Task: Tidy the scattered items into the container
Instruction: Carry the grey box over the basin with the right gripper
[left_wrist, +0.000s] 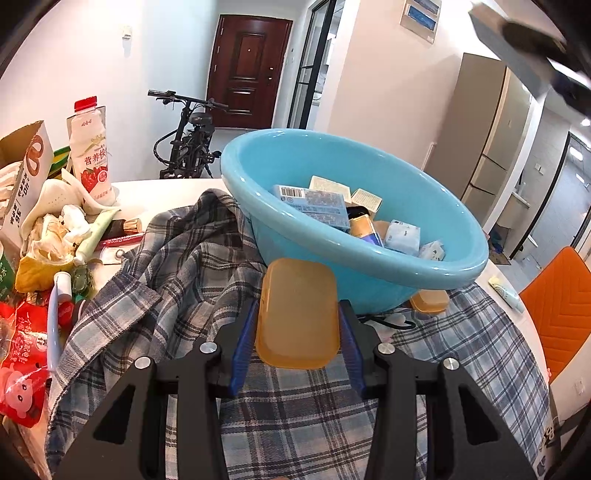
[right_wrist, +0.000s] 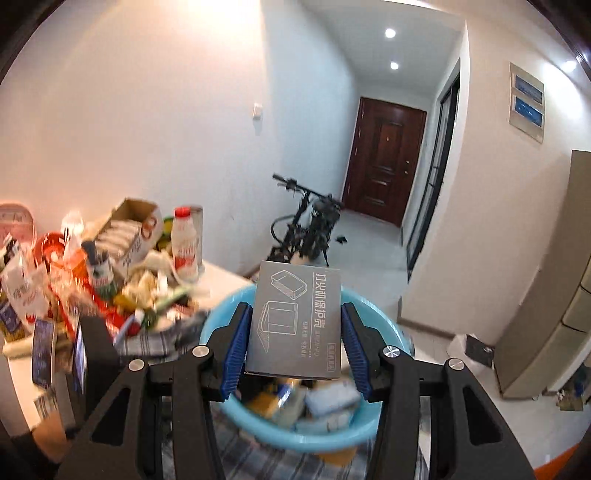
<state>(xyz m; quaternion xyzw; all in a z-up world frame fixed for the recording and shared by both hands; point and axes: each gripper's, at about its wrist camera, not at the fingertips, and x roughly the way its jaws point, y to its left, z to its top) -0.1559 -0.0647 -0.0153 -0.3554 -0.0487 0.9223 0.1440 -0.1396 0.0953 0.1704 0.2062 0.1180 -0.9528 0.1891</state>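
Note:
A light blue plastic basin (left_wrist: 369, 258) sits on a plaid cloth (left_wrist: 177, 273) and holds several small boxes and packets. My left gripper (left_wrist: 297, 314) is shut on an amber plastic soap case (left_wrist: 297, 314), held just in front of the basin's near wall. A second amber case (left_wrist: 430, 301) lies by the basin's base. My right gripper (right_wrist: 293, 325) is shut on a grey flat box (right_wrist: 295, 317) with printed drawings, held above the basin (right_wrist: 229, 413). That box shows at the top right of the left wrist view (left_wrist: 517, 48).
A pile of clutter (left_wrist: 55, 229) covers the table's left: a strawberry milk bottle (left_wrist: 90, 151), a cardboard box (left_wrist: 26, 173), tubes, red packets. An orange chair (left_wrist: 561, 306) stands at the right. A bicycle (right_wrist: 306, 225) and a dark door are behind.

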